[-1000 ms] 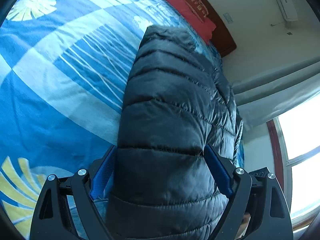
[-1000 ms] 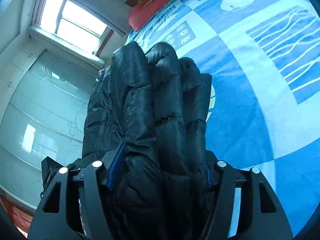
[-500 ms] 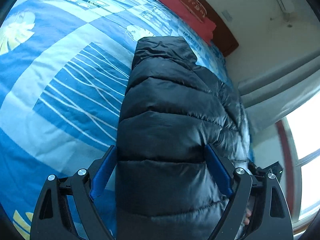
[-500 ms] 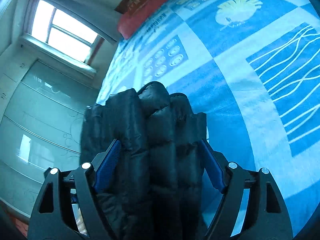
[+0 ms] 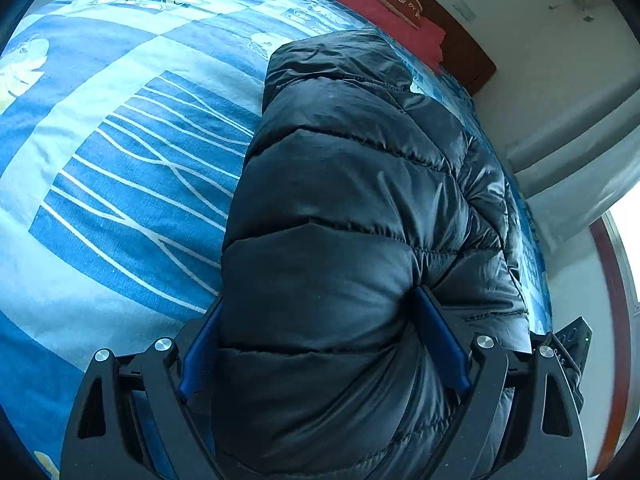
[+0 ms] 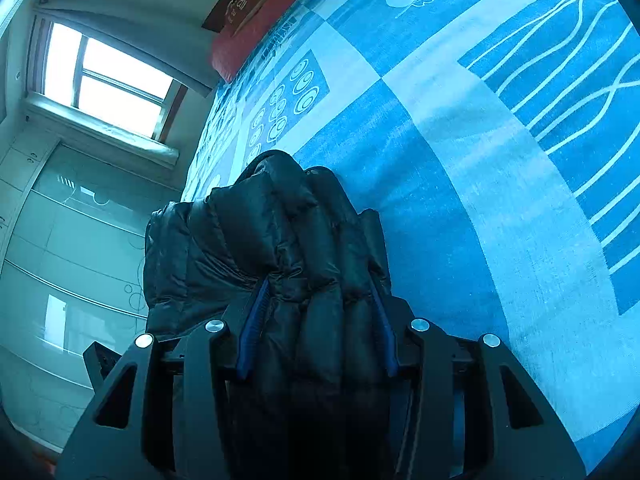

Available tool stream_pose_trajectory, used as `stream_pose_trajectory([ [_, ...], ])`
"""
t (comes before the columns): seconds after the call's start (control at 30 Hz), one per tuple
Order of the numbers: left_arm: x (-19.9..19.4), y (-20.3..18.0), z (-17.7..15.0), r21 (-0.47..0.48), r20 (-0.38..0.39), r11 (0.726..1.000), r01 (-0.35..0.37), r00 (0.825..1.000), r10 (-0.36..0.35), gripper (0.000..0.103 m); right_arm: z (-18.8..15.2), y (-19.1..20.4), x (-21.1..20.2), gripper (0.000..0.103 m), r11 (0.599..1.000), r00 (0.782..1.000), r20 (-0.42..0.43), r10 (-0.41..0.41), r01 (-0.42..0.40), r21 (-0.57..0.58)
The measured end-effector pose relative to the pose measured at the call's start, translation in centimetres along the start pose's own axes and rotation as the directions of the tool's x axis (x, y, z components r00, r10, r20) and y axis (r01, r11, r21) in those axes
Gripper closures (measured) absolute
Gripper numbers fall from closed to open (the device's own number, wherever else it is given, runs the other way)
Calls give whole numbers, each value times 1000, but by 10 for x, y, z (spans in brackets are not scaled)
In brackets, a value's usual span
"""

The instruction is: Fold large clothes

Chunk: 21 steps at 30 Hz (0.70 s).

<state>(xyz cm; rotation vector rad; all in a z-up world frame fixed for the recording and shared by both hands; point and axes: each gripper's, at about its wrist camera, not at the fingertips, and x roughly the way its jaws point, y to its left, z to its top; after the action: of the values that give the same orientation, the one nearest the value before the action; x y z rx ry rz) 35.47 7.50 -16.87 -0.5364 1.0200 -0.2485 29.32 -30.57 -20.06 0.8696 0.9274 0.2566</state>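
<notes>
In the left wrist view, the left gripper point(image 5: 320, 336) is pointed steeply down over the bed point(image 5: 120, 200), and a thick fold of the black puffer jacket point(image 5: 344, 208) is held between its widely spread jaws. Both blue pads point(image 5: 438, 344) are pressed into the quilted fabric, so the gripper is clamped on the jacket. The jacket is laid lengthwise away from the camera on the blue patterned bedspread, toward a red pillow point(image 5: 380, 12) and a dark headboard point(image 5: 460, 40). At the lower right edge, a corner of the other gripper's black body is seen. In the right wrist view, the right gripper point(image 6: 318, 320) is tilted down over the same bed, and a bunched, narrower bundle of the jacket point(image 6: 280, 232) is squeezed between its jaws. These jaws have just been closing, and the fabric is pinched by both pads point(image 6: 252, 328). The jacket is seen lying near the bed's left edge, beside a window point(image 6: 104, 80) and a glass wardrobe door point(image 6: 72, 240).
</notes>
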Motion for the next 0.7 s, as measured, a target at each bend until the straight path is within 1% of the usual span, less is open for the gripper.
stream_pose_trajectory([
  [0.1, -1, -4, -1, 5, 1, 1000, 0, 1000, 0, 14, -1, 2, -3, 57, 1000, 1000, -4, 11, -11, 3],
  [0.17, -2, -2, -1, 2, 0, 1000, 7, 1000, -7, 15, -3, -5, -8, 55, 999, 1000, -1, 30, -30, 15],
  [0.33, -5, 3, 2, -16, -13, 999, 40, 999, -40, 15, -9, -7, -27, 44, 998, 999, 28, 40, -41, 47],
  [0.4, -9, 5, 3, -33, -17, 998, 50, 999, -50, 15, -11, -5, -36, 44, 998, 999, 37, 40, -41, 40],
  [0.47, -13, 6, 2, -36, -11, 998, 42, 999, -42, 15, -15, -2, -46, 44, 999, 998, 50, 27, -28, 22],
  [0.53, -20, 3, 0, -22, 1, 1000, 18, 1000, -18, 15, -19, 2, -57, 44, 1000, 998, 67, 5, -5, 3],
  [0.63, -31, -4, -3, 12, 31, 999, -34, 999, 34, 15, -26, 9, -74, 43, 998, 994, 96, -58, 61, -28],
  [0.67, -34, -6, -4, 25, 41, 998, -53, 998, 52, 15, -29, 13, -80, 43, 994, 989, 110, -97, 102, -42],
  [0.7, -38, -10, -6, 45, 56, 996, -78, 996, 76, 15, -33, 17, -88, 43, 985, 980, 130, -151, 160, -65],
])
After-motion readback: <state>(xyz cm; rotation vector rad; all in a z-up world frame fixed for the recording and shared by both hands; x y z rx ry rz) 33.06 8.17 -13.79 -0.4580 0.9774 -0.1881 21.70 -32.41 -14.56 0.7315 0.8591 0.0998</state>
